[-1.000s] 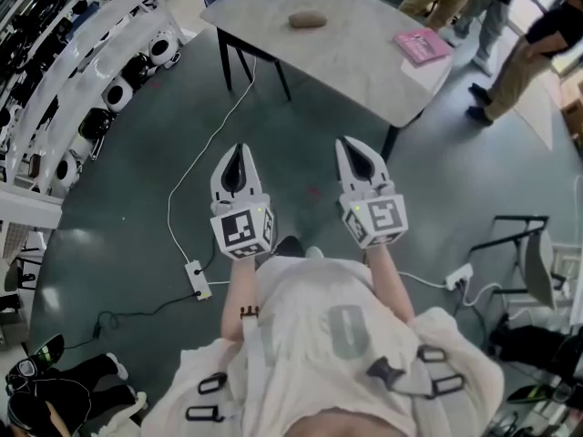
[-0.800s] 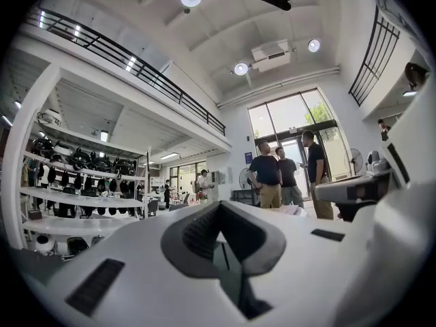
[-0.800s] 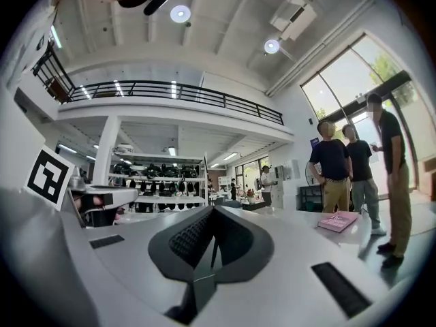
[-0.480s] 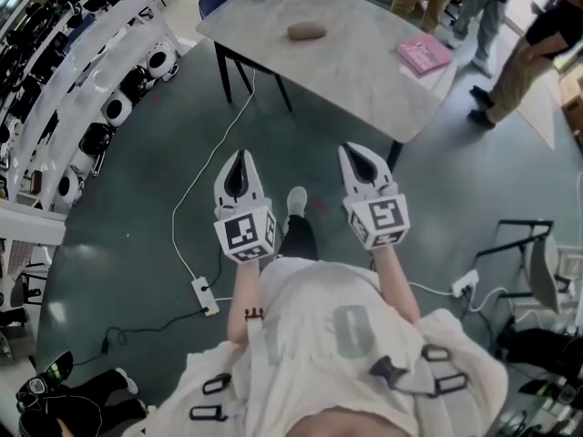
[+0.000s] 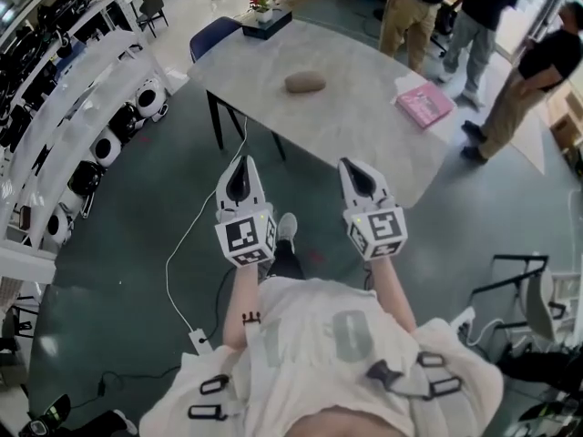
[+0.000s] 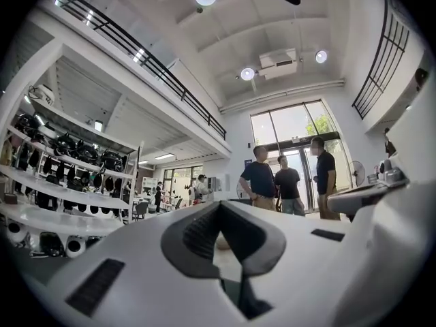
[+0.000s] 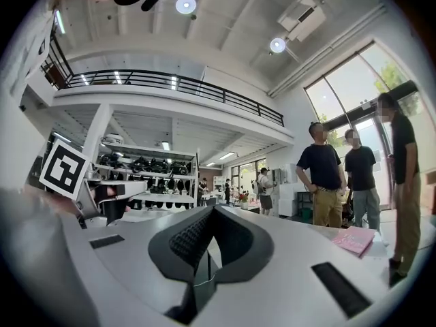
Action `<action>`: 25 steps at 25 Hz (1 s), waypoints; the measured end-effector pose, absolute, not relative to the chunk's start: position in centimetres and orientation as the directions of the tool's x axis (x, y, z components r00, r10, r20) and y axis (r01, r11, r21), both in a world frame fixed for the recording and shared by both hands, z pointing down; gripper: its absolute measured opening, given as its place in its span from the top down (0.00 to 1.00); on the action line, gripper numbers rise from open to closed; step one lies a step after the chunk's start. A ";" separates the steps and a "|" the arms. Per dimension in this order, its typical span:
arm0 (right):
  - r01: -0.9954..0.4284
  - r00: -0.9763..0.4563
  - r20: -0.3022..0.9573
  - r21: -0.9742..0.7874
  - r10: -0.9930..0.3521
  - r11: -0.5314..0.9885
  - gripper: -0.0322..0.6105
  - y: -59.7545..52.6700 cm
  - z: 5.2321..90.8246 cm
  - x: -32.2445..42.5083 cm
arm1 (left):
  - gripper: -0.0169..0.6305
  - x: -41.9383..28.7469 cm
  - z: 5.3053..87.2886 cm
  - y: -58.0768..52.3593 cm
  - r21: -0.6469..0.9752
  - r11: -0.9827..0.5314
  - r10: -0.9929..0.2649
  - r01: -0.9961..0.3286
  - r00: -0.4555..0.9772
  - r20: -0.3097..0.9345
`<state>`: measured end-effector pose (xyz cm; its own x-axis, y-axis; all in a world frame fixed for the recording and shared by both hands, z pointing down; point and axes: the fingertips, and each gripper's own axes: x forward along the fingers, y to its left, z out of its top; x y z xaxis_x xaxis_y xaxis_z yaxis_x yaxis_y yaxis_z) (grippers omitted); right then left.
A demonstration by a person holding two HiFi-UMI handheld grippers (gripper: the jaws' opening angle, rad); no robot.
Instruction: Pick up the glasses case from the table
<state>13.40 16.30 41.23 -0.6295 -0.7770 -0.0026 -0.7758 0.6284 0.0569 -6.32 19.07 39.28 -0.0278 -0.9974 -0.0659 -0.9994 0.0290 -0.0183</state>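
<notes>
The glasses case (image 5: 305, 82), a brown oval, lies on the grey table (image 5: 355, 126) towards its far left end. My left gripper (image 5: 240, 162) and right gripper (image 5: 350, 165) are side by side over the floor, just short of the table's near edge, pointing level at it. Both are shut with nothing in them. In the left gripper view the left gripper (image 6: 219, 204) shows closed jaws, with a small tan shape (image 6: 221, 241) on the tabletop beyond them. In the right gripper view the right gripper (image 7: 212, 210) also has closed jaws.
A pink book (image 5: 424, 106) lies at the table's right end, and a boxed plant (image 5: 264, 16) stands at its far corner. Several people (image 5: 410, 7) stand behind the table. White shelves (image 5: 82, 107) run along the left. A cable and power strip (image 5: 196, 340) lie on the floor.
Both grippers have moved forward towards the table with the person, and the table and case now sit lower and nearer in the head view. The jaws stayed shut.
</notes>
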 end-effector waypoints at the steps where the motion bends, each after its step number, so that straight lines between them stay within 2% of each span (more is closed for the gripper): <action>1: -0.777 -0.628 -0.001 0.056 -0.778 0.627 0.95 14.6 41.0 12.7 | 0.97 -6.7 38.9 17.3 -0.023 0.019 -0.997 -1.000 -0.017 -0.069; 16: -0.815 -0.579 0.026 -0.001 -0.815 0.579 0.95 -9.0 39.1 3.5 | 0.97 -13.9 35.8 -8.8 -0.027 -0.121 -0.990 -0.992 0.123 -0.067; 25: -0.851 -0.526 0.051 -0.008 -0.849 0.526 0.95 -16.4 39.6 1.2 | 0.97 -16.6 35.7 -16.2 0.006 -0.154 -0.985 -0.988 0.153 -0.075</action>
<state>1.16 -16.41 39.61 -0.5256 -0.8492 0.0509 -0.8505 0.5259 -0.0080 -16.62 -16.23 35.70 0.1527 -0.9854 -0.0749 -0.9881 -0.1536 0.0061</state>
